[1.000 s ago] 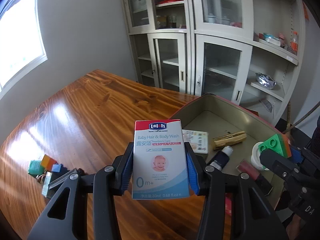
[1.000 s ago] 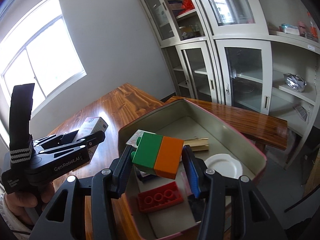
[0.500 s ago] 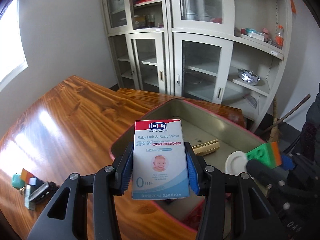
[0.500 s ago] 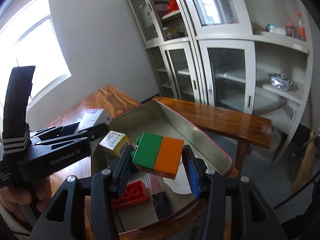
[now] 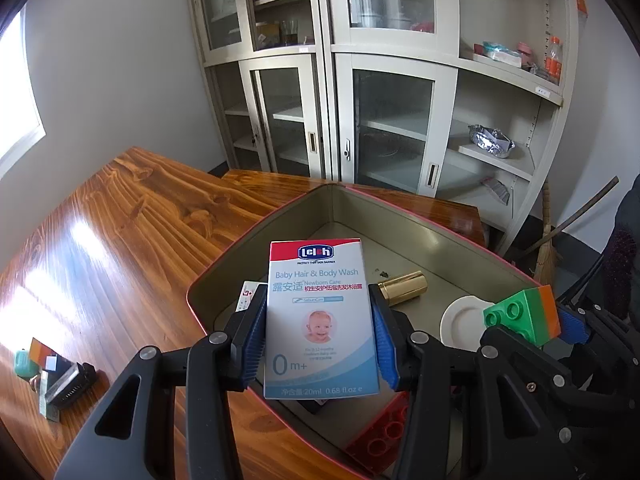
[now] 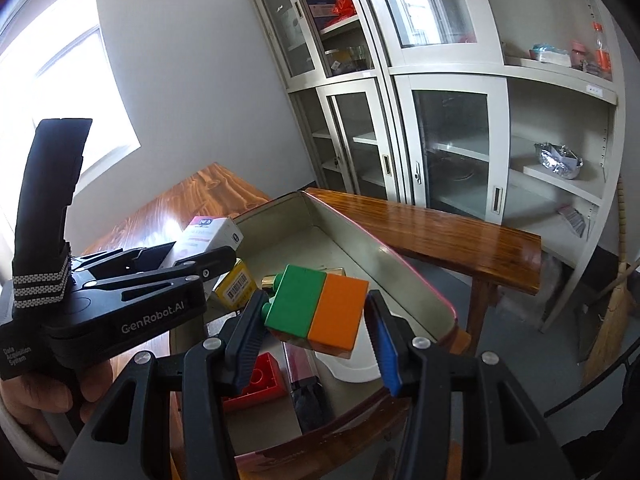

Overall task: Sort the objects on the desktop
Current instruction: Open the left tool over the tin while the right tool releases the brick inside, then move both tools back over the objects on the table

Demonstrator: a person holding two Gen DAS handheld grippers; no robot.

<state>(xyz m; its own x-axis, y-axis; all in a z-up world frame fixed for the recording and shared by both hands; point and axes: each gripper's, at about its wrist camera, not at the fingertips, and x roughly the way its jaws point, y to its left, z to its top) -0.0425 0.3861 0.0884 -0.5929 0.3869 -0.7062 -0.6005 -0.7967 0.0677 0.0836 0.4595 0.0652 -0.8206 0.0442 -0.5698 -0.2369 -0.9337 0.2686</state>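
My left gripper [image 5: 320,336] is shut on a white and blue baby wash box [image 5: 320,320], held upright over the near left part of an open metal tin [image 5: 280,220]. My right gripper [image 6: 316,320] is shut on a green and orange toy brick [image 6: 320,304] above the same tin [image 6: 400,260]; that brick [image 5: 524,312] shows at the right of the left wrist view. Inside the tin lie a gold tube [image 5: 404,282], a white round lid [image 5: 460,320], a red brick [image 6: 256,380] and a yellow box [image 6: 236,284]. The left gripper and baby wash box [image 6: 208,232] appear at the left of the right wrist view.
The tin stands on a wooden table [image 5: 120,232]. A small heap of loose items [image 5: 52,372] lies near the table's left front. Glass-door cabinets [image 5: 360,100] fill the back wall. A broom [image 6: 616,300] leans at the right. A hand [image 6: 40,396] grips the left tool.
Both grippers have travelled farther over the tin, and it now fills more of each view. The loose items on the table have slid toward the left edge of the left wrist view. Both grips are unchanged.
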